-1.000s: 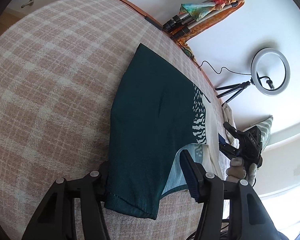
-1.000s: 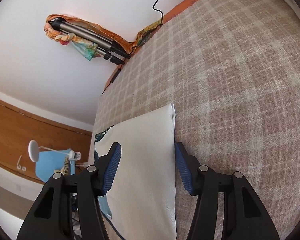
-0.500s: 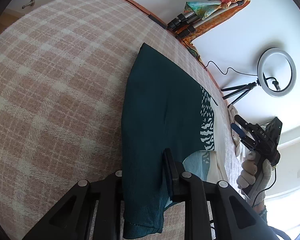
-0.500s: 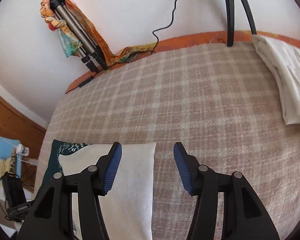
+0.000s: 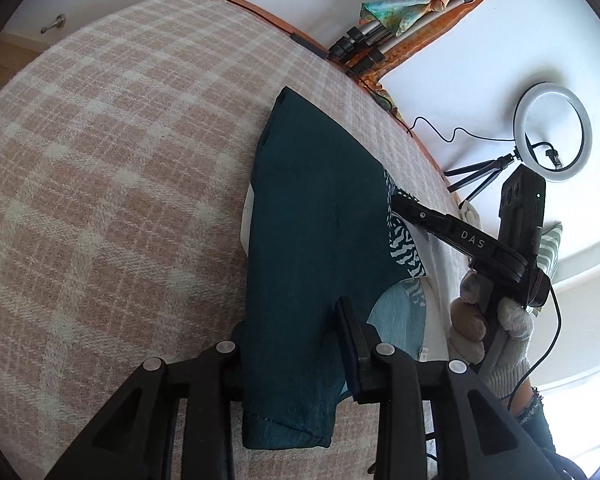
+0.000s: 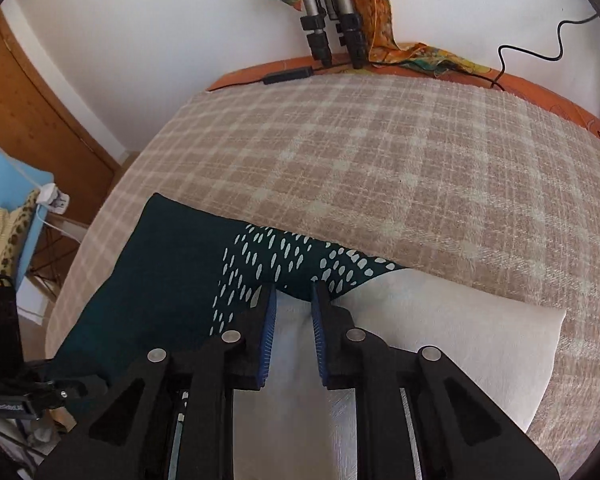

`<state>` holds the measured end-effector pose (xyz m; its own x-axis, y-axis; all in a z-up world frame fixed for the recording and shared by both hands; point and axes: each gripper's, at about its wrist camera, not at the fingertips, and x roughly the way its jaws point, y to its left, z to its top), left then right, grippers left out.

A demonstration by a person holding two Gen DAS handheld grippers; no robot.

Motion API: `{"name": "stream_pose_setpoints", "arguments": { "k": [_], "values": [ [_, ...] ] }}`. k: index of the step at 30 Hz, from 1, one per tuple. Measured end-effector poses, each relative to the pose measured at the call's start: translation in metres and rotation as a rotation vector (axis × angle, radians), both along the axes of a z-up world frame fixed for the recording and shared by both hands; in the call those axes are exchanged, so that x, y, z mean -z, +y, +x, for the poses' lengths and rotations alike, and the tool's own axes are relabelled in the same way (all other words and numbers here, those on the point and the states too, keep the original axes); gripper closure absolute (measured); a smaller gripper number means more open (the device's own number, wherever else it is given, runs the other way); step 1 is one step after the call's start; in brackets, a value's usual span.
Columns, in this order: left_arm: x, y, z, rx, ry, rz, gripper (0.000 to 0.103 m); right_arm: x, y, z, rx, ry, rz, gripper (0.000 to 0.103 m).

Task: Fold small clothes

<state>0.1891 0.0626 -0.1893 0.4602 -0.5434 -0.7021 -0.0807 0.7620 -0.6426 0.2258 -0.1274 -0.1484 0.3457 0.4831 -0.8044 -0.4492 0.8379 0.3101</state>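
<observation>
A dark green garment (image 5: 320, 220) with a white-dotted band and a white panel (image 6: 460, 340) lies folded on the plaid bed cover (image 5: 100, 160). My left gripper (image 5: 292, 332) grips its near green end. The cloth is bunched between the pads and drapes over the left finger, and the jaws are opening slightly. My right gripper (image 6: 294, 304) is closing where the dotted band (image 6: 284, 260) meets the white panel, with a ridge of cloth pinched between the blue pads (image 6: 269, 320). In the left wrist view it (image 5: 396, 200) reaches in from the right, held by a gloved hand (image 5: 500, 320).
A ring light on a small tripod (image 5: 556, 132) stands beyond the bed's far edge. A folded tripod wrapped in a colourful scarf (image 6: 332, 20) leans on the white wall above the orange bed edge (image 6: 540, 84). A wooden door (image 6: 28, 100) is at the left.
The left jaws closed on the green end and stayed there. The right gripper swung from the white panel's outer edge over to the dotted band, and its jaws narrowed onto the cloth.
</observation>
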Motion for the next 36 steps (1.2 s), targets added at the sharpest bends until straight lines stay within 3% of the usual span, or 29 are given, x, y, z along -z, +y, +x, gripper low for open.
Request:
{"name": "stream_pose_setpoints", "arguments": {
  "k": [3,8,13,16,18,20,21,22,24,30,34,36],
  "values": [
    [0.001,0.003,-0.003,-0.002,-0.001,0.024,0.089,-0.015,-0.006,-0.003,-0.011,-0.016,0.066,0.089],
    [0.003,0.007,-0.004,-0.016,0.004,0.021,0.091,-0.026,0.006,0.000,-0.018,-0.031,0.135,0.084],
    [0.001,0.004,-0.006,-0.004,-0.003,0.038,0.092,0.001,0.031,0.008,-0.037,0.016,0.036,0.084],
    [0.002,0.006,-0.007,-0.010,0.002,0.035,0.092,0.000,0.030,0.008,-0.031,0.017,0.033,0.084],
    [0.001,0.007,-0.008,-0.005,0.006,0.019,0.091,-0.009,0.017,0.008,-0.015,0.045,0.099,0.084],
    [-0.002,0.007,-0.010,0.000,0.000,0.000,0.080,-0.021,0.001,0.004,0.001,0.040,0.115,0.082],
    [-0.004,0.007,-0.012,0.002,-0.002,-0.001,0.070,-0.027,-0.009,0.001,0.009,0.025,0.097,0.075],
    [-0.006,0.008,-0.014,-0.001,-0.006,0.003,0.067,-0.033,-0.020,-0.002,0.020,0.012,0.083,0.064],
    [-0.007,0.008,-0.016,-0.001,-0.005,-0.001,0.066,-0.039,-0.049,-0.007,0.058,0.013,0.092,0.055],
    [-0.002,0.008,-0.020,-0.004,0.027,-0.054,0.063,-0.023,-0.140,-0.014,0.232,0.111,0.173,0.055],
    [-0.002,0.003,-0.017,-0.002,0.034,-0.076,0.063,0.009,-0.165,-0.017,0.265,0.217,0.284,0.055],
    [-0.002,0.000,-0.016,-0.006,0.032,-0.074,0.063,0.013,-0.172,-0.016,0.275,0.219,0.353,0.055]
  ]
}}
